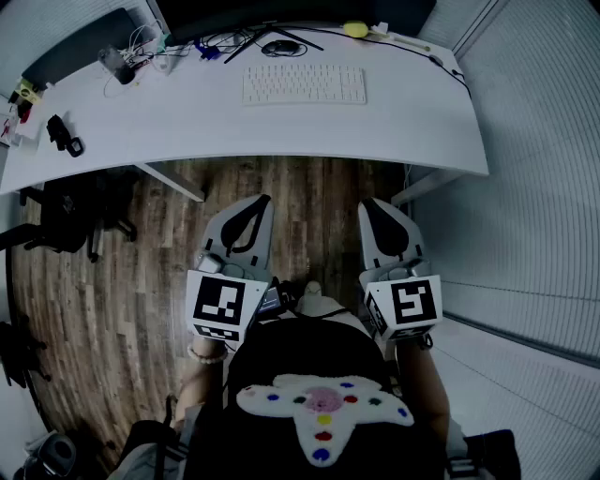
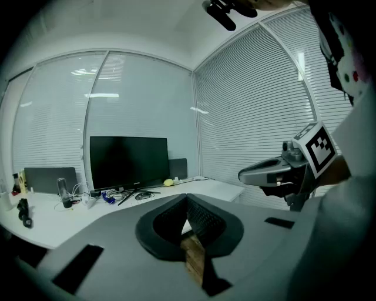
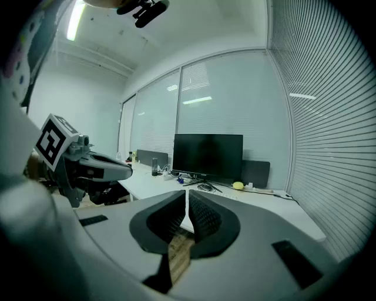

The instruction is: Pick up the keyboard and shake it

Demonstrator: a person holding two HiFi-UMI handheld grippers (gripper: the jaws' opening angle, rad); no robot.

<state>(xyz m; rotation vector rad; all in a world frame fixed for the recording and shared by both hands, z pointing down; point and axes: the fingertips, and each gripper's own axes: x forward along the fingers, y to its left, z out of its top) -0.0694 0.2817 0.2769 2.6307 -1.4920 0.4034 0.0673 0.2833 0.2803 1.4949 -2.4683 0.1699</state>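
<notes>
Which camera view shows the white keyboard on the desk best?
The head view. It looks down on the keyboard, so its whole outline and its key rows show on the desk. The left gripper view and the right gripper view look low across the desk, and the keyboard cannot be clearly made out in them.

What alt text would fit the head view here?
A person faces a white desk, holding the left claw and right claw shut and empty over a wooden floor. A white keyboard lies untouched on the desk before a dark monitor, near a mouse and cables.
</notes>
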